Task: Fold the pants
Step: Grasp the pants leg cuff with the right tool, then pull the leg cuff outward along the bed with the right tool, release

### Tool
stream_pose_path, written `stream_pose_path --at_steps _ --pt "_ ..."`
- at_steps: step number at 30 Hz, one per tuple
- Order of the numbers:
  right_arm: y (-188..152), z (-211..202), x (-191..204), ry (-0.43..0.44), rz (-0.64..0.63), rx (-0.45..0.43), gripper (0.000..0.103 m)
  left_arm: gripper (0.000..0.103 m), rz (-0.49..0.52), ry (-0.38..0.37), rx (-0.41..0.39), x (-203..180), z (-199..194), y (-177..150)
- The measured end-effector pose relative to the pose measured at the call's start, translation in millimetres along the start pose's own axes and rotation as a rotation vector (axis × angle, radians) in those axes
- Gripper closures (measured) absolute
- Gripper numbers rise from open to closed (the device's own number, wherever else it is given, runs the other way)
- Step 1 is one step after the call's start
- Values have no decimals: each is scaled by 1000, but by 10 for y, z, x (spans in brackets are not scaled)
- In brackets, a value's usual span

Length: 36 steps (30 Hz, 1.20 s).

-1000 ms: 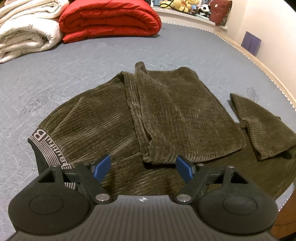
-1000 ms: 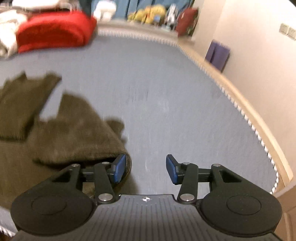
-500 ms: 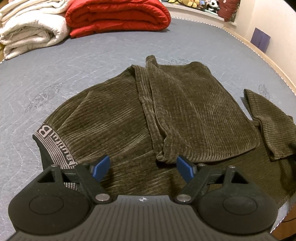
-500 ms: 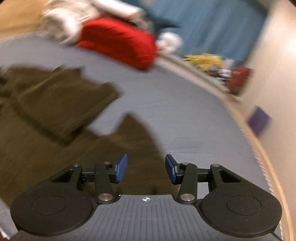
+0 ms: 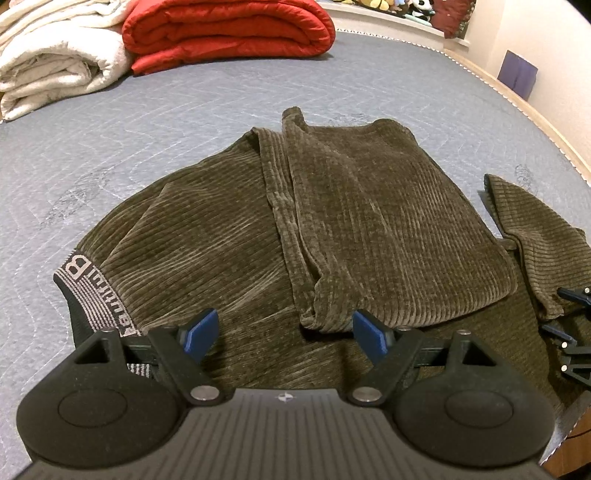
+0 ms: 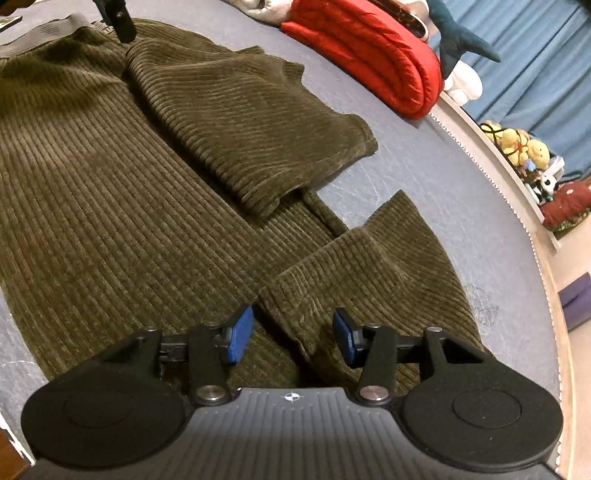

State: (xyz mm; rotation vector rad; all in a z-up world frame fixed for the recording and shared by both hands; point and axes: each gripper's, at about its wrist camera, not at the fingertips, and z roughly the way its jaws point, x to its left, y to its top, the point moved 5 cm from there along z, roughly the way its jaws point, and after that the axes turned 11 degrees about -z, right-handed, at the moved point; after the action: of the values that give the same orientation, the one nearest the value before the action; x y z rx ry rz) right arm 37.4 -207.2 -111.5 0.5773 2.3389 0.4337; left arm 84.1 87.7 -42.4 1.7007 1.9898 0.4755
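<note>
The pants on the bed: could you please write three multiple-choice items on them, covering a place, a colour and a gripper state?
1. Where does the waistband lie in the left wrist view?
A. left
B. right
C. far edge

2. What colour is the folded quilt beyond the pants?
A. green
B. red
C. black

3. How does the left gripper stand?
A. shut on the waistband
B. shut on a leg
C. open over the cloth

Answers: 1 A, the lettered band sits at the left; 2 B, it is bright red; 3 C, the pads stand apart and grip nothing.

Warm, dim indoor light; sharp frames (fisheye bending at edges).
</note>
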Motion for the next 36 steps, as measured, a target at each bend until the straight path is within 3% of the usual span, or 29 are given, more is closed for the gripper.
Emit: stream_pose_path --at_steps 5,11,31,33,36 --pt "-2 -3 10 -7 0 -4 54 19 17 -4 4 -49 10 -21" --pt "-30 -29 2 25 18 -11 76 19 7 1 2 -9 -2 -16" --pt "-27 -47 24 19 2 -5 80 19 11 7 13 -15 28 -35" --pt "-14 -89 -43 9 26 -25 90 19 9 6 12 -31 29 -26" --pt "-2 -231 -339 -51 141 -74 91 19 9 0 8 -84 30 -4"
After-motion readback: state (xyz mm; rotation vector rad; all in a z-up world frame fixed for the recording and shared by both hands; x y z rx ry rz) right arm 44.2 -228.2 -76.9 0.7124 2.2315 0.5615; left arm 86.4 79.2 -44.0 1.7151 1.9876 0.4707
